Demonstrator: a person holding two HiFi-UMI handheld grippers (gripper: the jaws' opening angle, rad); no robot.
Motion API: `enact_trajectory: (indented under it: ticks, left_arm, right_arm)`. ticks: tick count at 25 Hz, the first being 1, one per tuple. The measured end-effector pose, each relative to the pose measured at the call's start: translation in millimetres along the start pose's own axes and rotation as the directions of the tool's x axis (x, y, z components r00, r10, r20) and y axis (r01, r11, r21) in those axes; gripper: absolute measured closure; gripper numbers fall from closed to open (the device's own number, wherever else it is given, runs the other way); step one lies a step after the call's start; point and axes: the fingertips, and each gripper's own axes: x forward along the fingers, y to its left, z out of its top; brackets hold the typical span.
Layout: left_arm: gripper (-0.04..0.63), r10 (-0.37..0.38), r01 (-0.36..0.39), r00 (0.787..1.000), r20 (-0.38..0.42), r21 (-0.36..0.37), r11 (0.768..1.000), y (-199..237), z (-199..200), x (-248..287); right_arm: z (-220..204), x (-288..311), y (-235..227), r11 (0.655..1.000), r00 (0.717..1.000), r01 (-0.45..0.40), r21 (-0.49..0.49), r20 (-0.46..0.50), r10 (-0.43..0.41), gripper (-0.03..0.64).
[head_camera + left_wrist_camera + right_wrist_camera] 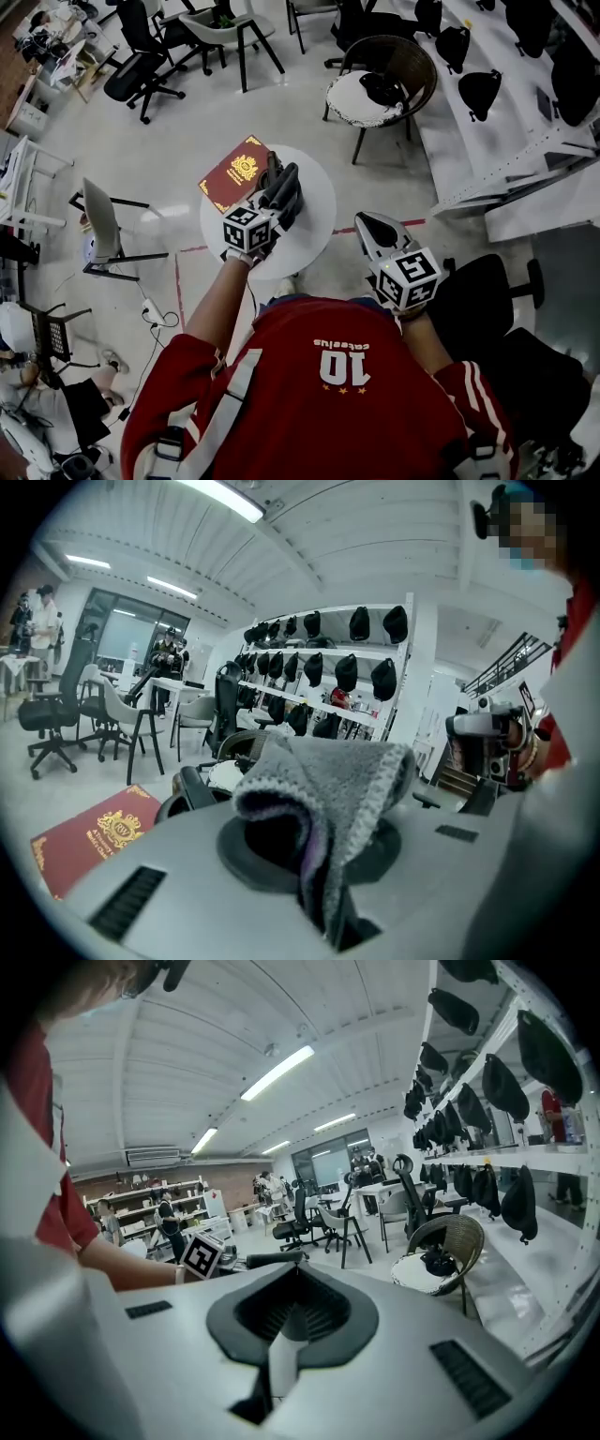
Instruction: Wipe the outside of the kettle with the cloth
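A grey cloth (328, 780) hangs folded from my left gripper (314, 850), whose jaws are shut on it. In the head view that left gripper (278, 190) holds the cloth (287, 199) over the round white table (314, 239), just right of a red book (234, 172). My right gripper (368, 226) hangs off the table's right edge, jaws shut with nothing in them; in the right gripper view the right gripper (292, 1277) points at the room. No kettle shows in any view.
A wicker chair (384, 80) with a cushion stands beyond the table. A black office chair (487, 295) sits close at my right, a light chair (101, 225) at the left. White shelving with dark helmets (506, 84) runs along the right side.
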Motion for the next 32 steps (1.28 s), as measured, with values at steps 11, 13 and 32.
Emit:
enact_trajectory:
  ticks: [11, 13, 32]
  left_arm:
    - [0.549, -0.053, 0.051, 0.997, 0.050, 0.041, 0.998, -15, 35, 18]
    - [0.549, -0.057, 0.054, 0.996, 0.063, 0.049, 0.997, -19, 41, 15]
    - [0.549, 0.144, -0.151, 0.971, 0.189, 0.021, 0.988, 63, 55, -108]
  right_arm:
    - [-4, -17, -6, 0.998, 0.998, 0.056, 0.013, 0.011, -0.056, 0.600]
    - [-5, -18, -6, 0.998, 0.998, 0.056, 0.014, 0.011, -0.056, 0.600]
    - [-5, 25, 48, 0.999, 0.999, -0.013, -0.050, -0.045, 0.011, 0.600]
